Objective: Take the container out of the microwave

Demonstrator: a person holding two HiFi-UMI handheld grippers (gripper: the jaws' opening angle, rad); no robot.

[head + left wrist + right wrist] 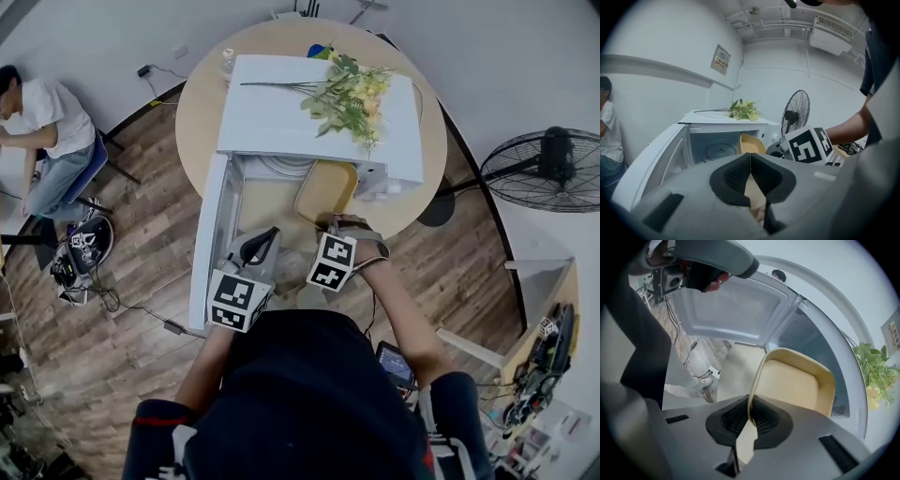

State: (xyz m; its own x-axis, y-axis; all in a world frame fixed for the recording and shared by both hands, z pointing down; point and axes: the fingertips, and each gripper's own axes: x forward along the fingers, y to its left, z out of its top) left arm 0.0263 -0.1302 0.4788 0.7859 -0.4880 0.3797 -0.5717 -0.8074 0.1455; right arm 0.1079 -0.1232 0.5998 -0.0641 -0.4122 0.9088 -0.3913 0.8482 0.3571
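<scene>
A tan rectangular container [325, 190] [799, 385] [751, 143] hangs tilted in front of the mouth of the white microwave [281, 122] [717, 123], held by its near rim. My right gripper [750, 420] [328, 228] is shut on that rim, the thin wall pinched between its black pads. The microwave door [208, 234] [731, 310] [651, 164] stands swung wide to the left, and the glass turntable [719, 151] inside is bare. My left gripper [750, 161] [261, 246] hovers by the door's lower edge, shut with nothing between its pads.
The microwave stands on a round wooden table [202, 94]. A bunch of flowers [352, 94] lies on its top. A floor fan [548, 169] stands at the right. A person [42, 131] sits at the far left beside cables and gear [80, 258] on the wooden floor.
</scene>
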